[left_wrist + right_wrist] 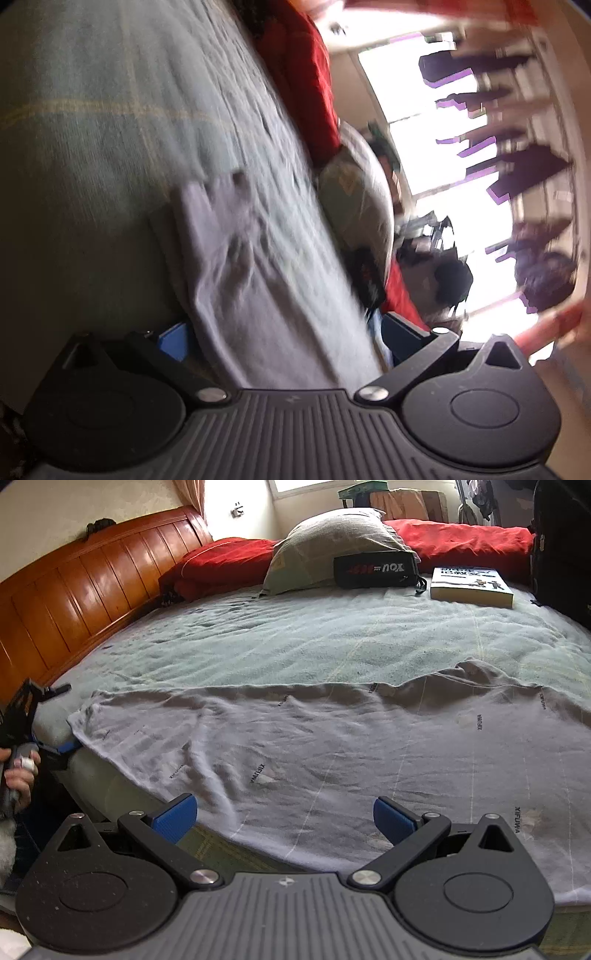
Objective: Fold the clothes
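Across the bed (295, 642) we see a pale grey garment (332, 753) spread flat over a light green, nubbly terry-like cover crossed by faint yellowish lines. Thin and soft, the cloth is creased into low ridges, with narrow light stripes and small dark lettering scattered over it. Its far edge runs in a wavy line and its near edge hangs just over the side of the mattress.

Our right gripper (284, 818) sits low at that near edge with its blue-padded fingers (177, 814) spread wide, cloth showing between them; we cannot tell whether the pads touch it. Our left gripper (280, 339) is tilted on its side in its own blurred view, jaws also apart, with a fold of the garment (258, 295) running between them; from the right wrist it appears at the garment's left corner (59, 749), held by a hand (18, 775).

At the head of the bed stands a glossy, slatted orange-brown wooden headboard (85, 587). Along the far side lie red, plush bedding rolls (229, 566), a plump grey-green pillow (332, 542), a black zippered pouch with white and red lettering (373, 570) resting against the pillow, and a thick paperback book (472, 587) flat on the cover. What the pouch holds is hidden.
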`<state>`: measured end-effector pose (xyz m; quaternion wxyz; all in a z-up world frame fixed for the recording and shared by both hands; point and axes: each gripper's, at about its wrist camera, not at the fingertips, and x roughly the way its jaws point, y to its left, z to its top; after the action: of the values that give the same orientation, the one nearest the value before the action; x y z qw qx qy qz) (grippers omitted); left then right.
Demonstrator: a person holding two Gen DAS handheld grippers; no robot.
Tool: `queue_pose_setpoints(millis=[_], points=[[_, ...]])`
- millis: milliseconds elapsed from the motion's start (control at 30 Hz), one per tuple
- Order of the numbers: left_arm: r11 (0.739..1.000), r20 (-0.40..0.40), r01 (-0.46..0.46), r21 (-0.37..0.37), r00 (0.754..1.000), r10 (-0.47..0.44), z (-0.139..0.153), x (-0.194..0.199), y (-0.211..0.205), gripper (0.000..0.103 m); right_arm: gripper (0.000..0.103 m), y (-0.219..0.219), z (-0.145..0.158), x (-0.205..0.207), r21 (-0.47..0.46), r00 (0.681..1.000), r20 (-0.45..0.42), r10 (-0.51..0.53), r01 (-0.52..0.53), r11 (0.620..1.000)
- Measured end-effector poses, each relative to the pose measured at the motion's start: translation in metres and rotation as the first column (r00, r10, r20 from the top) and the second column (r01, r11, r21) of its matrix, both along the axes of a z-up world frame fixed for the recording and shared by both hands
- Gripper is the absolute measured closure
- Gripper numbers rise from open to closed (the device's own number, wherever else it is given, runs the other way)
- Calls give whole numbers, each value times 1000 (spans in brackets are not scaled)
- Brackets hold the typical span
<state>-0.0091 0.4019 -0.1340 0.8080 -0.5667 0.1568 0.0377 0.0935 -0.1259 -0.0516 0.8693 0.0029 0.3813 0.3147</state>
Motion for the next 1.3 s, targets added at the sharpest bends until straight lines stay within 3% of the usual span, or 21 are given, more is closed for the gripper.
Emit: queue_pose_setpoints(millis=[67,167,267,700,833,967,1067,1133,1167,1233,1300], points=[[999,30,-36,-10,999,36,2,0,5,1,0,0,0,-1,-7,1000,7,-2,3,1000],[1000,70,-3,7,998,2,5,11,-2,1,0,-1,-1,1,-7,1000,1,-9,9,1000],[999,23,9,43,1000,-10,3,24,-6,1,0,0,-3,1,-14,1000,-1,-9,9,1000],[991,14,-38,131,999,37,8,25,9,1,0,3,-5,-3,-47,1000,18,13,-12,999],[973,1,45,228,999,-46,8,19,-6,2,0,3,-4,-3,-39,1000,19,15,-14,999],[956,-17,21,292,1000,-17,10,27,-6,5,0,8,-6,-2,-38,1000,4,20,-20,999],[936,-43,-2,352,999,18,12,34,-7,23,0,9,-4,-4,-39,1000,16,25,-24,999],[910,-86,-4,416,995,44,15,35,-12,48,0,10,-2,-6,-39,999,24,28,-27,999],[910,-97,-15,413,993,60,15,32,-10,57,0,10,-1,-6,-36,999,26,29,-28,999],[925,-118,-41,378,989,93,11,25,-1,90,0,8,1,-4,-14,999,19,33,-33,999],[934,-125,-33,355,989,83,8,16,6,91,0,9,2,1,20,999,-10,51,-51,999]])
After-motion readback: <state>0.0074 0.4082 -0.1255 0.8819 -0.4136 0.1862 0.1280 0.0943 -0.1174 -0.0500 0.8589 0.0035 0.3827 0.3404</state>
